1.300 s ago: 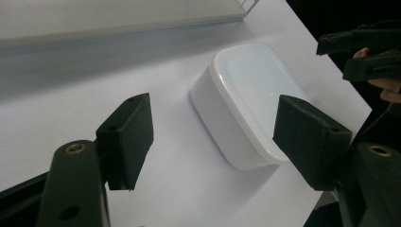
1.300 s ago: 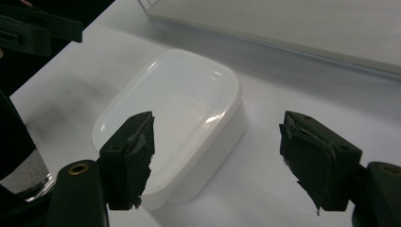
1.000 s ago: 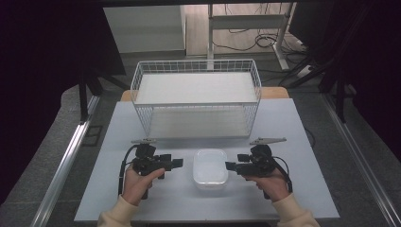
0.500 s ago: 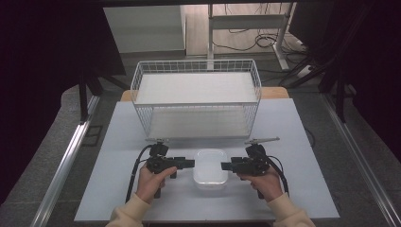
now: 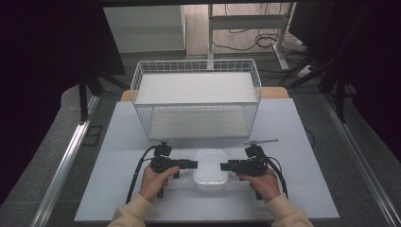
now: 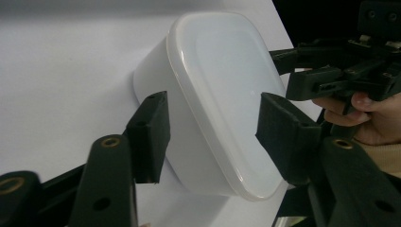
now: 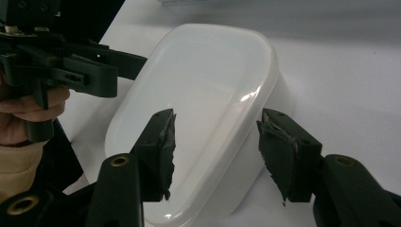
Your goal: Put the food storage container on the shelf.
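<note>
A white lidded plastic box (image 5: 210, 171) sits on the pale table near its front edge. My left gripper (image 5: 193, 164) reaches in from the box's left side, and my right gripper (image 5: 224, 166) from its right side. In the left gripper view the left gripper (image 6: 210, 135) stands open, its jaws straddling the rim of the box (image 6: 217, 99) with gaps on both sides. In the right gripper view the right gripper (image 7: 215, 151) is open too, spread around the near rim of the box (image 7: 203, 109).
A white wire basket (image 5: 196, 97) stands behind the box, across the table's middle and back. A thin grey rod (image 5: 261, 141) lies right of the basket's front corner. Dark floor and metal rails flank the table (image 5: 302, 142).
Both grippers have moved inward from either side of the box, until their open jaws reach its left and right edges. The box has stayed in place.
</note>
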